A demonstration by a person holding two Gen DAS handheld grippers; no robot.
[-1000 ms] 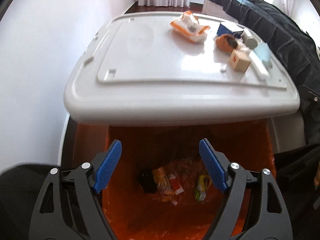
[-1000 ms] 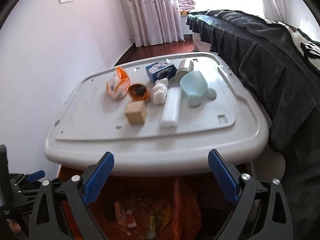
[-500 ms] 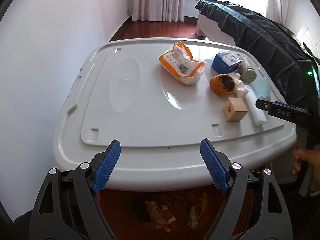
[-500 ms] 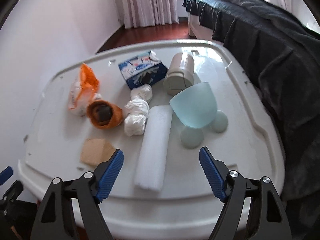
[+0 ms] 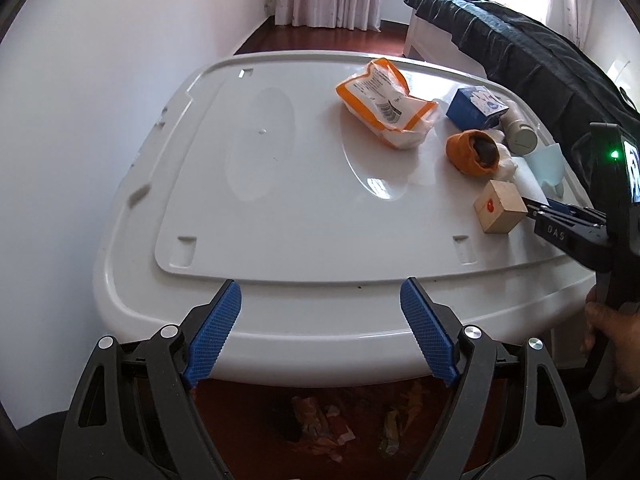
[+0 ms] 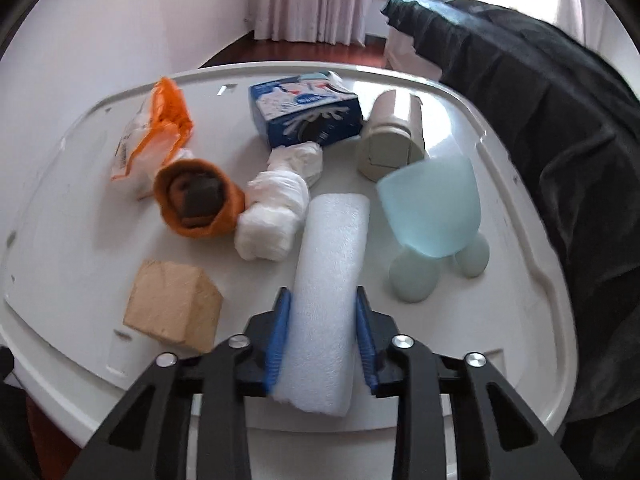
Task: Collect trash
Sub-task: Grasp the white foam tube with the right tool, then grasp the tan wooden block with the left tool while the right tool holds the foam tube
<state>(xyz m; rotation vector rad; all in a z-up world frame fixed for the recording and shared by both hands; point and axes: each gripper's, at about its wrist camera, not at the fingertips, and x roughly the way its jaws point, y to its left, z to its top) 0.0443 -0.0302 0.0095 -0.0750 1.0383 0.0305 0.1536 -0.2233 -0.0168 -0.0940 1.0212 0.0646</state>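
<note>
My right gripper [image 6: 322,334] has its jaws closed around the near end of the white foam roll [image 6: 328,280] on the white plastic table [image 5: 280,208], beside the tan cube [image 6: 172,306]. Left gripper [image 5: 320,336] is wide, empty. Pick step; next I lift and carry to the orange bin [image 5: 248,420] under the table's near edge.

White foam roll [image 6: 330,280], pale blue cup [image 6: 430,206], orange-and-white wrapper [image 5: 386,102], blue carton [image 6: 304,110], tan block [image 6: 172,306], white worktop [image 5: 280,208], blue-ribbed tool pads [image 5: 212,334]

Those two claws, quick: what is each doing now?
Left gripper: open, holding nothing.
Right gripper: shut on the white foam roll.
</note>
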